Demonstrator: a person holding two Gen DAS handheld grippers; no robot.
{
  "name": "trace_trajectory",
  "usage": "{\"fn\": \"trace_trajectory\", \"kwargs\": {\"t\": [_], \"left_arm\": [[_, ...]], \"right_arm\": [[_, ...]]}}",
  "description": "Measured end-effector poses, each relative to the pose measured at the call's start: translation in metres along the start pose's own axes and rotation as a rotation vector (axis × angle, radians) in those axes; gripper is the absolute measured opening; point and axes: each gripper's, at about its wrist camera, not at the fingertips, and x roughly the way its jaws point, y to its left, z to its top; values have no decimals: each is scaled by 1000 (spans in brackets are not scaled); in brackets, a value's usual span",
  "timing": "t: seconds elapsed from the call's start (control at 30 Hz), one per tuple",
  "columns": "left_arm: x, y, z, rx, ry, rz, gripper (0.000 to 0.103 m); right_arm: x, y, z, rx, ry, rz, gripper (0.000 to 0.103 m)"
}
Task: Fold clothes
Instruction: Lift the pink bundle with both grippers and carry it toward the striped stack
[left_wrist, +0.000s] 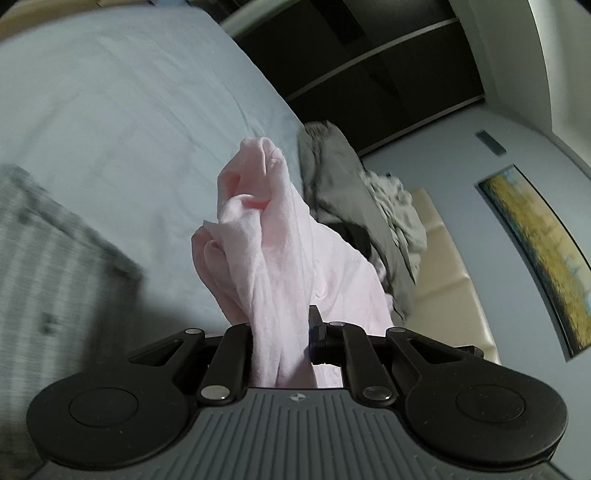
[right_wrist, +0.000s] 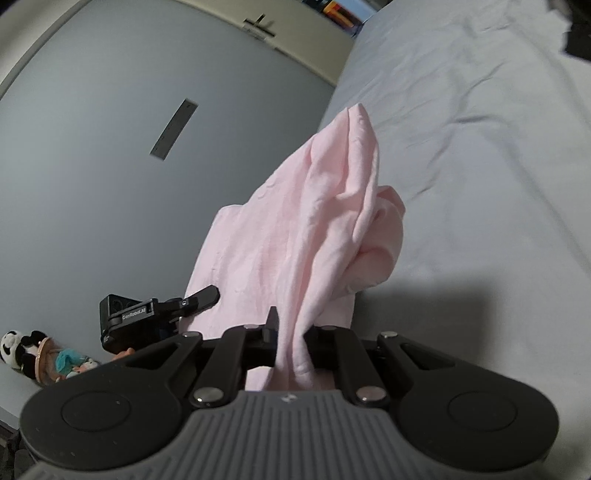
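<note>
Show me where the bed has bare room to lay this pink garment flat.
Bare sheet spreads right of the pink garment. Crowded: grey clothes pile by the headboard, striped cloth at left.

Pink garment (left_wrist: 280, 266), pale blue bedsheet (left_wrist: 110, 110), grey clothes pile (left_wrist: 343, 192)

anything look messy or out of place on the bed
Yes: a crumpled heap of grey clothes sits unfolded at the edge of the pale blue bed sheet. The pink cotton garment hangs bunched from both grippers, not yet flat.
</note>
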Motion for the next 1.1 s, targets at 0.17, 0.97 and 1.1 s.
{"fn": "trace_trajectory", "kwargs": {"t": [0.17,0.97,1.1], "left_arm": [[-46,36,15,-25,-53,72,10],[-61,188,17,-176,-48,267,11],[-69,178,21,-162,-59,253,12]], "right_arm": [[70,17,-16,25,45,43,11],[228,-16,-70,101,134,-32,17],[222,-9,-69,57,118,-55,23]]}}
